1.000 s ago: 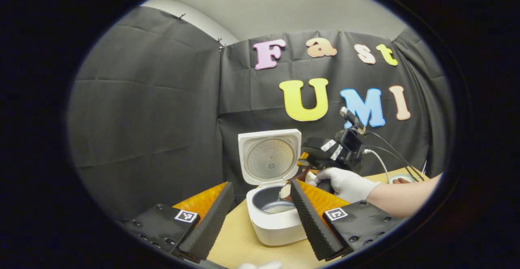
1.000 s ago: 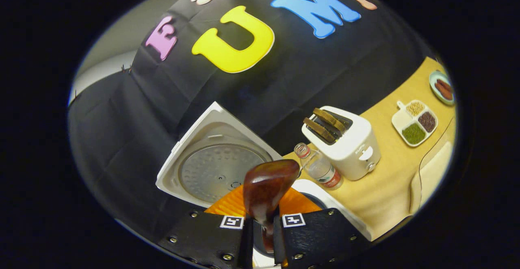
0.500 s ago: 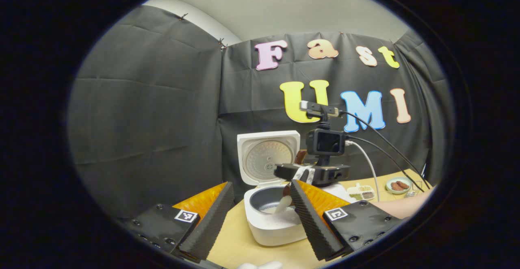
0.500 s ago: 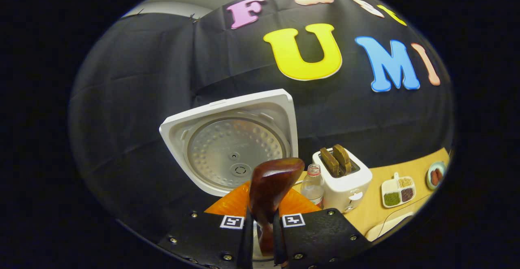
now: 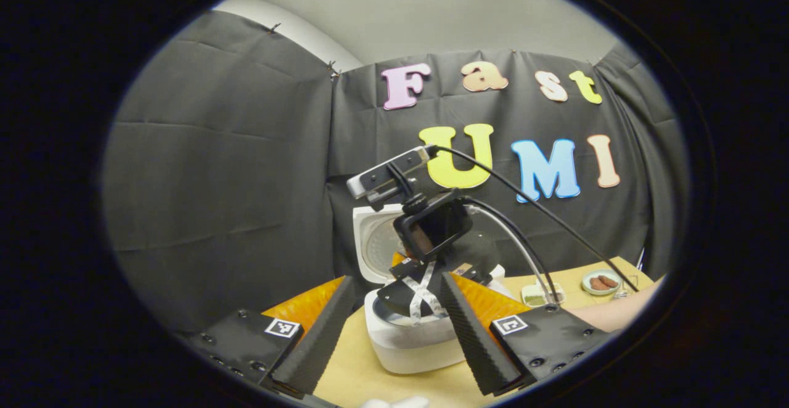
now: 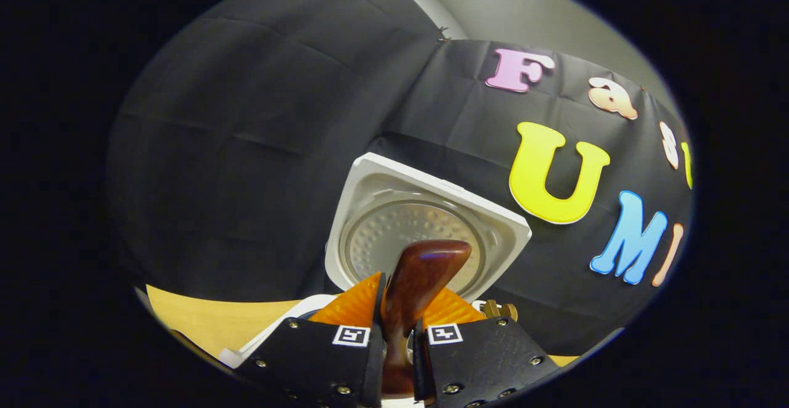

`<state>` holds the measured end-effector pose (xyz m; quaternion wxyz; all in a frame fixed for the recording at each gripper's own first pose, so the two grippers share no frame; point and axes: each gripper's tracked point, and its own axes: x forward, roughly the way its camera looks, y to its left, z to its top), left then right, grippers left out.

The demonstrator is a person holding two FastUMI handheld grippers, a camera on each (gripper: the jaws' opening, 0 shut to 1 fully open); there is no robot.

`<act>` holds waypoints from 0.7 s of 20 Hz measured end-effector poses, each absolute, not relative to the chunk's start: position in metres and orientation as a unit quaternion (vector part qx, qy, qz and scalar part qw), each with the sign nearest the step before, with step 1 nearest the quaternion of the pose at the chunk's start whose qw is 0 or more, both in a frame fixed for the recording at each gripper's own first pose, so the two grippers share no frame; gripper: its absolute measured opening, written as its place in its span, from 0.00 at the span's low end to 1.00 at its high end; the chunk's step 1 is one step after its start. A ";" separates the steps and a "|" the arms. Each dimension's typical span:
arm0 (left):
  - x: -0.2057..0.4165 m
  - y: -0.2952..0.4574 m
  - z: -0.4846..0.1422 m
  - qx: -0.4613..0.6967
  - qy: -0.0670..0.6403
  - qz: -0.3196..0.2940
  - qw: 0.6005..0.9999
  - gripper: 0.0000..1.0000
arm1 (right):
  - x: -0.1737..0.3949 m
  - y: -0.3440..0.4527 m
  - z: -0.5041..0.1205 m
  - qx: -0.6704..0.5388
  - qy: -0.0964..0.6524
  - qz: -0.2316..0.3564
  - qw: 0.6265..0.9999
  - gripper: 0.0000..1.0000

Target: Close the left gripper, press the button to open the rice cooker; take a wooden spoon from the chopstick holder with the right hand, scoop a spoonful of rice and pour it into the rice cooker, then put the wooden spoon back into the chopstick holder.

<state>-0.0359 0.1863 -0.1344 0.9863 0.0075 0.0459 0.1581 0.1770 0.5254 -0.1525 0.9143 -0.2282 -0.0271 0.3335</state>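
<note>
The white rice cooker (image 5: 407, 349) stands on the table with its lid (image 5: 368, 241) raised. My left gripper (image 5: 397, 280) hangs open in front of it, holding nothing. Between its fingers I see my right gripper (image 5: 425, 285), tilted over the pot and hiding most of the inside, with its camera (image 5: 431, 232) on top. In the right gripper view, my right gripper (image 6: 404, 294) is shut on the dark wooden spoon (image 6: 425, 263). The spoon's bowl points up at the lid's metal inner plate (image 6: 394, 235). The cooker's rim (image 6: 277, 331) shows at lower left.
A bare forearm (image 5: 610, 312) reaches in from the right. Behind it on the wooden table (image 5: 363, 374) are a divided dish (image 5: 535, 295) and a small plate (image 5: 599, 281) with brown pieces. Bread slices (image 6: 496, 309) peek up beside the right gripper.
The right gripper has rolled over the pot and shifted left in the left gripper view, covering the pot's inside. Its own view has swung left, away from the toaster. The left gripper has stayed put.
</note>
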 end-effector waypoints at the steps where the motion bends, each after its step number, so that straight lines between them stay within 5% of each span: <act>1: -0.036 0.186 -0.134 0.008 0.045 0.158 0.986 0.99 | 0.177 0.525 -0.154 -0.225 -0.022 0.333 0.915 0.20; 9: -0.036 0.183 -0.128 0.006 0.040 0.149 0.988 0.99 | 0.198 0.488 -0.161 0.038 0.130 0.314 0.940 0.20; 14: -0.037 0.176 -0.123 0.004 0.038 0.132 0.991 0.99 | 0.216 0.453 -0.158 0.227 0.206 0.277 0.911 0.20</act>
